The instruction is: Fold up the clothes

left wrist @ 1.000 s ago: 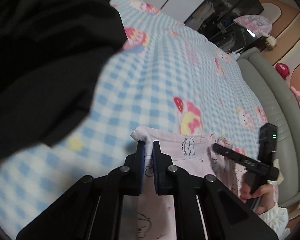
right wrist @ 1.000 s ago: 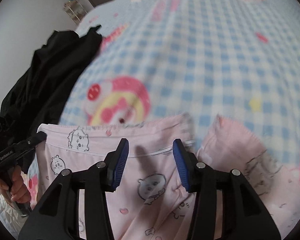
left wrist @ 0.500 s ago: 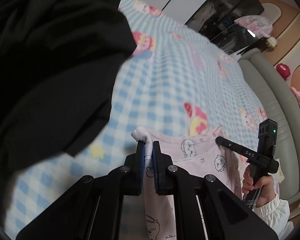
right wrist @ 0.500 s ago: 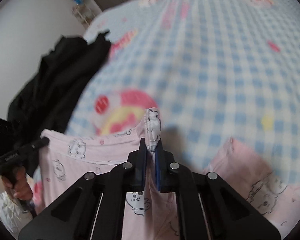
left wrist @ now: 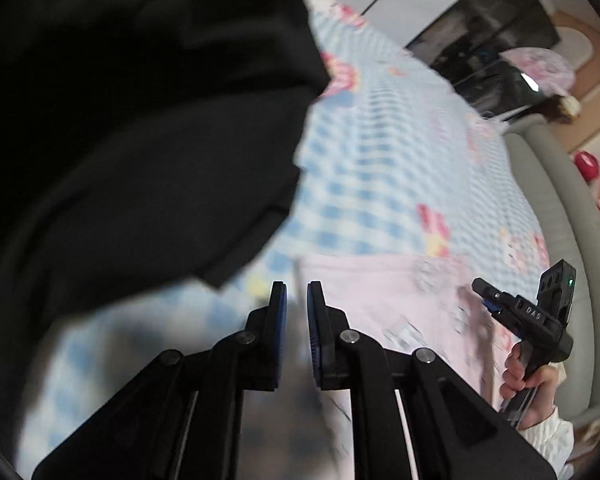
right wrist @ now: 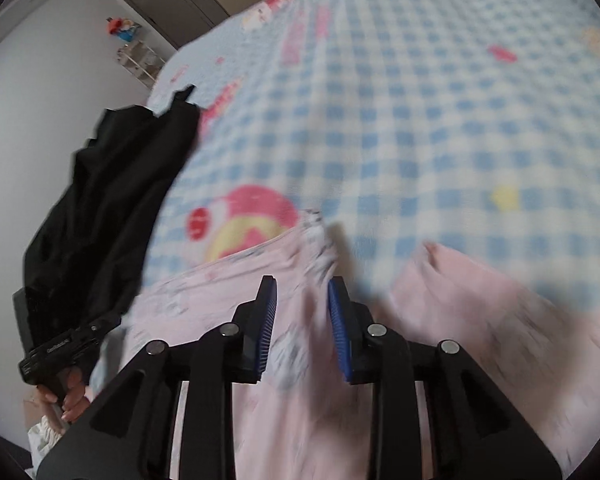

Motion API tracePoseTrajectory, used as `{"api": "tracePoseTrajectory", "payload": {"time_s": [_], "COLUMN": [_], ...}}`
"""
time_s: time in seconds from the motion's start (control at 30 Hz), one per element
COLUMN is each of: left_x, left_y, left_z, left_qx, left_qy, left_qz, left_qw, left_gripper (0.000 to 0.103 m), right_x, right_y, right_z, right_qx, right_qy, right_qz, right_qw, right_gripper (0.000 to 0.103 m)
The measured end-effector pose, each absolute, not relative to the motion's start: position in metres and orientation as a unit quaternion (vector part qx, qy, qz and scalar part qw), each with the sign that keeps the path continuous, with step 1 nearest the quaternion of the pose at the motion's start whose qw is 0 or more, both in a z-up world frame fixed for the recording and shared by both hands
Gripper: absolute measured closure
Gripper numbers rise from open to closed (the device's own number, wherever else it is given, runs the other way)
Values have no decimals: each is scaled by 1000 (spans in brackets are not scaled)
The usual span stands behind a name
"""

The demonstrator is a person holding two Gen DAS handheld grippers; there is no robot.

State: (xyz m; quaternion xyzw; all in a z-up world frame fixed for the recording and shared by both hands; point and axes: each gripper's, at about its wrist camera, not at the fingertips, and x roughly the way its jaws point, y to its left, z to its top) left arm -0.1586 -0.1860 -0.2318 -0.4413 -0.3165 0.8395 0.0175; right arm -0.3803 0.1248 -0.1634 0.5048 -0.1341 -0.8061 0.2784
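Between and beneath your parted right gripper (right wrist: 302,300) fingers, the pink printed pajamas (right wrist: 440,340) are lying on the checked bedspread (right wrist: 420,120), while your left gripper (left wrist: 296,304) is hovering slightly apart, gripping nothing.

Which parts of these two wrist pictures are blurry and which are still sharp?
Left wrist view: the left gripper is crisp, while the pink garment and checked bedspread are smeared. Right wrist view: the right gripper is sharp, the garment's print is streaked, and a soft shadow falls beside the raised edge.
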Motion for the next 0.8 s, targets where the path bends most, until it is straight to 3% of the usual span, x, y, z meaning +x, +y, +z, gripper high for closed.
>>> {"api": "tracePoseTrajectory", "payload": {"time_s": [0.2,0.4,0.8], "left_x": [-93,-28,-12], "left_y": [-148,-130,-101], "left_z": [-232,-243,-255], "left_qx": [-463,-475,-462], "left_qy": [-337,-367,-374], "left_qz": [819,799,802], "left_qw": [37,21,49], "left_gripper": [84,63,59], "right_x": [-283,-165,-115], "right_y": [152,154,141], "right_z": [-117,-133,-183], "right_qx": [486,506,537], "right_qy": [-156,-123,-125], "right_qz": [-803,-790,-784], "right_qw": [308,325,287], "right_gripper": [75,75,75]}}
